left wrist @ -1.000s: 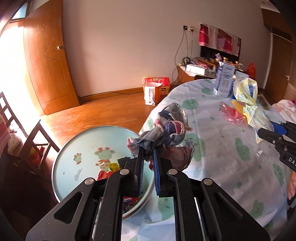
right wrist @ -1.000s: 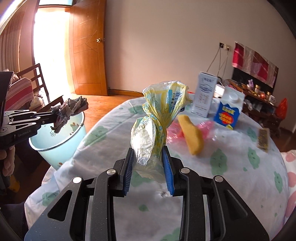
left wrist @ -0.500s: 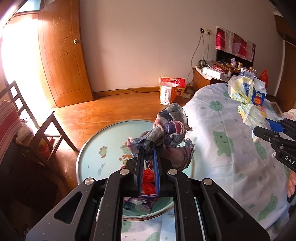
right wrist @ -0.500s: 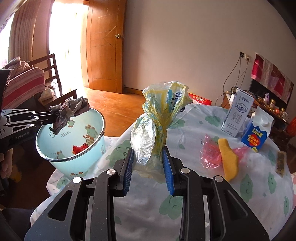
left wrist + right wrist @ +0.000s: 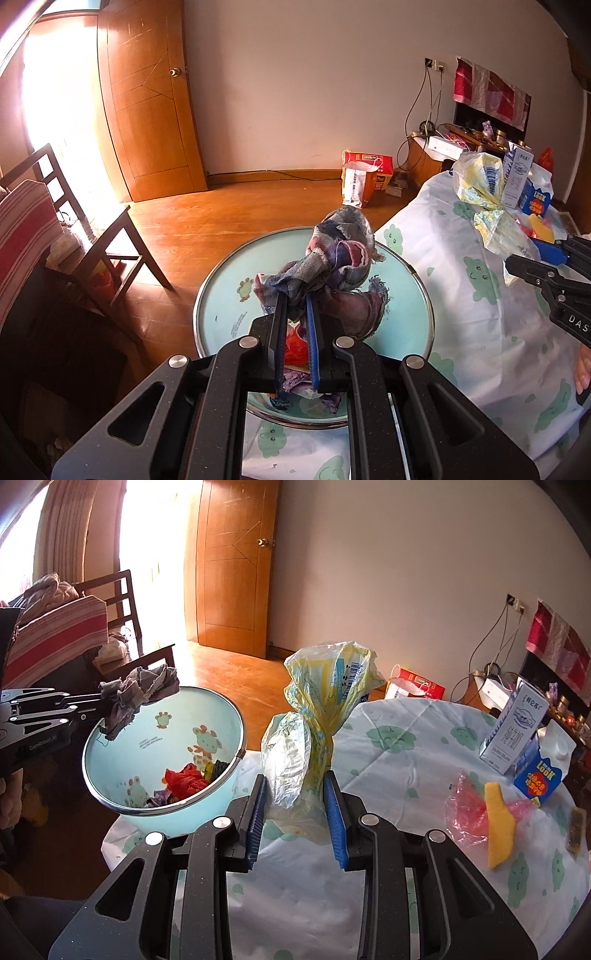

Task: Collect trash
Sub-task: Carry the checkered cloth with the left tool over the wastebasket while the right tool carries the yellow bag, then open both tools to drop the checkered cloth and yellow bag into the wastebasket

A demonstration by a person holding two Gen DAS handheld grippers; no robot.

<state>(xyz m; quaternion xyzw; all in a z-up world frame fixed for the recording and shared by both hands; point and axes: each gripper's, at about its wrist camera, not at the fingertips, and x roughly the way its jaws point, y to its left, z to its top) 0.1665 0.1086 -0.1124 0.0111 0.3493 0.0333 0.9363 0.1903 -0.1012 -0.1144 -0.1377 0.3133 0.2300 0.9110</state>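
My left gripper (image 5: 295, 301) is shut on a crumpled checked rag (image 5: 334, 262) and holds it over the light-blue basin (image 5: 221, 291) at the table's edge. In the right wrist view the same rag (image 5: 142, 692) hangs above the basin's (image 5: 122, 746) near-left rim, with the left gripper (image 5: 105, 701) coming in from the left. Red and dark scraps lie at the basin's bottom. My right gripper (image 5: 295, 786) is shut on a crumpled yellow and white plastic bag (image 5: 317, 720), held upright above the tablecloth just right of the basin.
On the round table (image 5: 399, 746) lie a pink bag with a yellow piece (image 5: 495, 819), a blue carton (image 5: 541, 775) and a white carton (image 5: 513, 731). A wooden chair (image 5: 92, 240) with a striped cushion stands left of the basin. A paper bag (image 5: 356, 184) sits on the floor.
Both grippers moved left toward the basin, carrying their loads. The rag now hangs over the basin's inside instead of its rim, and the bag has come close beside the basin.
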